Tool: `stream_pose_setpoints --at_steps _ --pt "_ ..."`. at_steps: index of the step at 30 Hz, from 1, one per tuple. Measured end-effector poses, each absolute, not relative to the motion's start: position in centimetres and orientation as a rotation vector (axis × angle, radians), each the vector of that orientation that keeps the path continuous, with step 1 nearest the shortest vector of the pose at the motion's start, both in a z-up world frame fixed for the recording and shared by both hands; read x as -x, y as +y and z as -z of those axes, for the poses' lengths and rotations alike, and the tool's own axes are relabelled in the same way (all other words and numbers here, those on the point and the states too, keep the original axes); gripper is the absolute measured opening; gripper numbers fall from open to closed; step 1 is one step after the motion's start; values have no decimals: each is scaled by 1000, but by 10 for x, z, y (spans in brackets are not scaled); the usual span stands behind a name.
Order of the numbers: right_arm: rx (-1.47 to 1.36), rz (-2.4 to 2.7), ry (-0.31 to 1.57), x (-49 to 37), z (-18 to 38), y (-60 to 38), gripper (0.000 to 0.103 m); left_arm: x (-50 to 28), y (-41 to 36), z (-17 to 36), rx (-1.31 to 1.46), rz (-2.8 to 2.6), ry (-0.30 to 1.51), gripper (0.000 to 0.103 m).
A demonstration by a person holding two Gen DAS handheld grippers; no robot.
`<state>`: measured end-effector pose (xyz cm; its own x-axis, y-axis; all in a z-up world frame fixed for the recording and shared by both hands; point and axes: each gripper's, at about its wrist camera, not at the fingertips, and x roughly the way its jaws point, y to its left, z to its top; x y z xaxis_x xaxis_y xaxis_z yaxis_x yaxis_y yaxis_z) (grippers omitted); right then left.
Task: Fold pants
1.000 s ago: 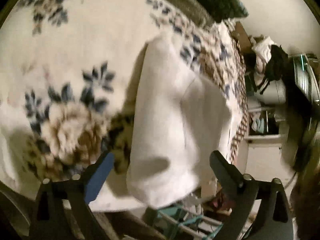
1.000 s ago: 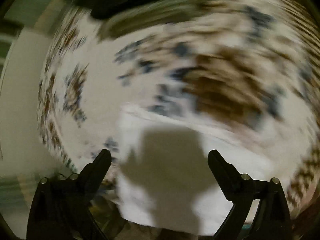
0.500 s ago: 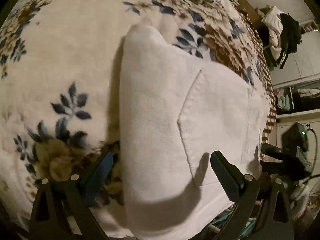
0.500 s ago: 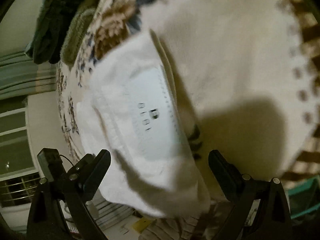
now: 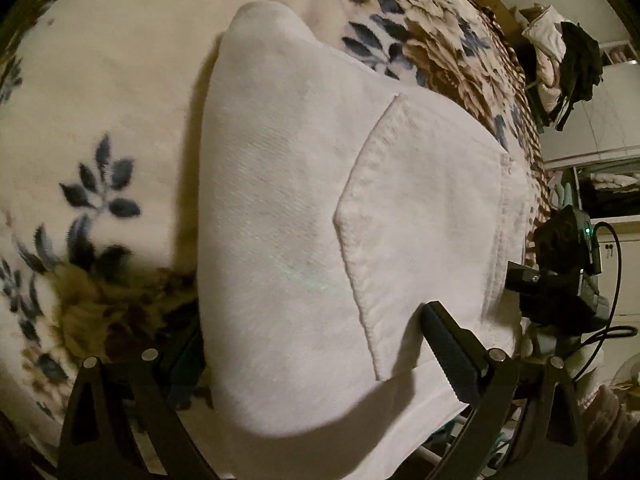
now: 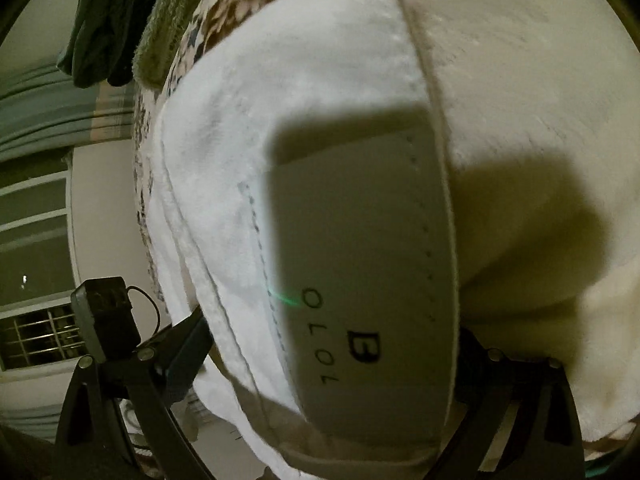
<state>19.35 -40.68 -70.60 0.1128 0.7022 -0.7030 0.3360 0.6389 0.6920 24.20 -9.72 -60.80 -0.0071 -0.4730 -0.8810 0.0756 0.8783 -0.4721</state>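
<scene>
Lying folded on the bed, the white pants [image 5: 304, 216] fill the space straight ahead of both our tools, a patch pocket [image 5: 420, 216] facing up in the left wrist view and a pale label [image 6: 360, 264] with dark lettering showing at the waistband in the right wrist view. Our left tool [image 5: 312, 344] has its fingers spread wide, one on each side of the near end of the bundle; the finger [image 5: 448, 344] on the pocket side lies over the cloth, the other is half hidden beside the fabric edge, and we cannot tell whether either touches. Our right tool [image 6: 332, 364] is likewise spread, its two fingers flanking the waistband end, with the cloth bulging between them and pinched by neither. Beyond the pants on every side spreads the floral blanket [image 5: 100, 128] on the bed, cream with blue leaves and brown blooms. Far ahead of the right tool a dark green cloth [image 6: 108, 32] lies at the blanket's edge. Off to the right of the left tool we see the right tool's black body [image 5: 560, 272], and farther off some clothes [image 5: 560, 52] hanging by a cabinet.
</scene>
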Motion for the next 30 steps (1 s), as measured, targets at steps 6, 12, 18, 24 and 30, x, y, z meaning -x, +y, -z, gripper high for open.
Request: stream_pose_setpoints --at_steps 6,12,18,24,30 --pt "-872 -295 1424 -189 688 -400 54 -239 -96 595 345 490 1474 47" --pt "-847 -259 1386 -178 658 -396 43 -230 -92 570 363 510 1447 29" --pt "-851 -247 1374 -161 625 -394 42 -212 -93 533 341 520 1454 29" --pt "-891 -230 1323 -137 582 -403 41 -196 -98 487 334 534 1449 29" --pt "-895 -244 1282 -134 531 -406 38 -200 -102 439 297 528 1407 29"
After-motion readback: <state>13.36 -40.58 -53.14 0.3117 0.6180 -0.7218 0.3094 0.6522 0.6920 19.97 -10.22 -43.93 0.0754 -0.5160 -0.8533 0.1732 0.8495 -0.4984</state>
